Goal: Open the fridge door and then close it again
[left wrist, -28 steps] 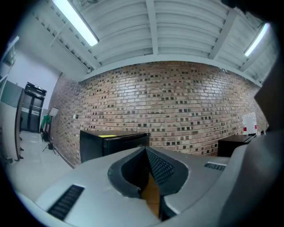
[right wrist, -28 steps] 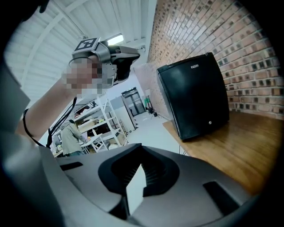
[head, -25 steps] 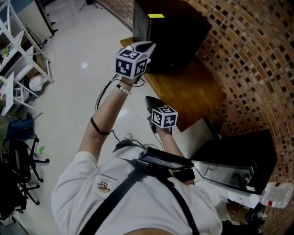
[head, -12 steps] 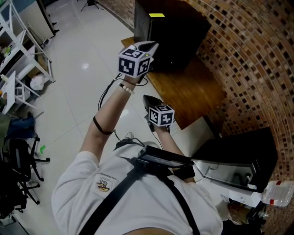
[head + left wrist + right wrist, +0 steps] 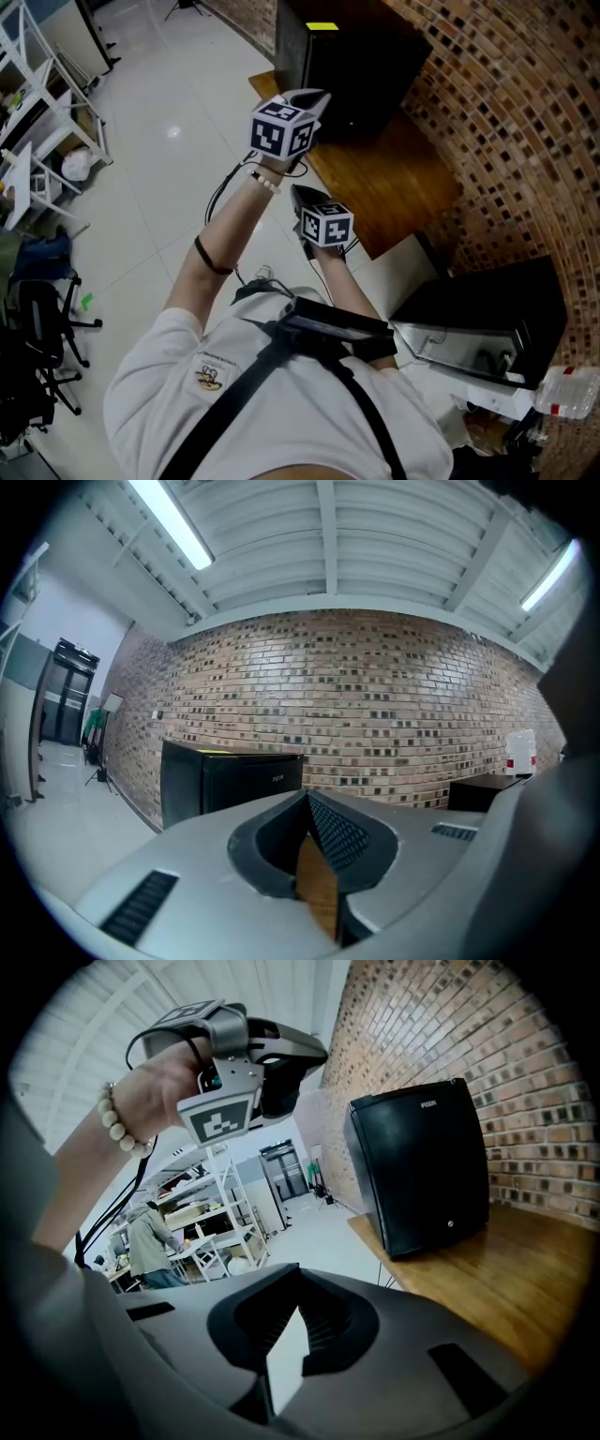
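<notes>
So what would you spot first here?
The big black fridge, door shut, stands on a wooden table against the brick wall. Near it the left gripper is raised, with the right gripper lower beside it, both shut and empty.

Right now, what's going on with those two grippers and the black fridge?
Left gripper: jaws shut, empty, raised toward the fridge. Right gripper: jaws shut, empty, lower. Fridge door closed, untouched. Nothing seen blocking it.
</notes>
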`<act>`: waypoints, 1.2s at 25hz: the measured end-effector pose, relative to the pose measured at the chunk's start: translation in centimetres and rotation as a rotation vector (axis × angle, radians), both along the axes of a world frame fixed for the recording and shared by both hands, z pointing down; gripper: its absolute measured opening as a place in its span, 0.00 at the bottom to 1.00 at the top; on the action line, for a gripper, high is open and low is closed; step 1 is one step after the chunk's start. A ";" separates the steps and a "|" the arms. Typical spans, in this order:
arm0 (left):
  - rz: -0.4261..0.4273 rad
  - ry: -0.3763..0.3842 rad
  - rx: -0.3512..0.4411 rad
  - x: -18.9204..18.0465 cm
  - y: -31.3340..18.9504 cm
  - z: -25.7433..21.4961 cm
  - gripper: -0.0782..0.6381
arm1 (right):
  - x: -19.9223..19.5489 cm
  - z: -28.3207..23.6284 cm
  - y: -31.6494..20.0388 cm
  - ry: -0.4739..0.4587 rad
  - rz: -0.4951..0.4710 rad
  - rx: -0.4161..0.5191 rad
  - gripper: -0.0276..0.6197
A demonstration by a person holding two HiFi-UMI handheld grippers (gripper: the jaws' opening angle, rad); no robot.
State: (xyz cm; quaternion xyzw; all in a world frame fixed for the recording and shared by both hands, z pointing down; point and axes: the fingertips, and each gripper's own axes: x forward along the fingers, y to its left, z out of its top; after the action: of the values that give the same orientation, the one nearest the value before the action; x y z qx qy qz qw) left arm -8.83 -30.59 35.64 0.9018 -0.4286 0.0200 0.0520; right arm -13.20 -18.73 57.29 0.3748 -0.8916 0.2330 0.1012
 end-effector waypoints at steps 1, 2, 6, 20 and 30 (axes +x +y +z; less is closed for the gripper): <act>-0.003 0.001 -0.001 -0.1 -0.1 0.0 0.11 | 0.1 -0.3 -0.5 -0.003 0.007 0.001 0.05; -0.006 0.003 -0.002 -0.3 -0.3 0.0 0.11 | 0.1 -0.6 -1.0 -0.007 0.015 0.005 0.05; -0.016 0.010 -0.005 -0.6 -0.7 0.0 0.11 | 0.4 -1.8 -2.1 -0.011 0.034 0.019 0.05; -0.010 0.011 -0.008 -1.4 -1.3 0.1 0.11 | 0.0 -2.5 -2.4 -0.009 0.036 0.025 0.05; 0.002 -0.002 -0.018 -2.0 -2.9 0.6 0.11 | -0.6 -2.4 -3.1 -0.018 0.020 0.015 0.05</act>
State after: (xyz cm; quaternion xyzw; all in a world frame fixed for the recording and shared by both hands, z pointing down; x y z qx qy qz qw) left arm -10.84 -33.46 36.23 0.9017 -0.4274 0.0247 0.0596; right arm -13.84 -21.81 54.89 0.3823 -0.8905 0.2306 0.0877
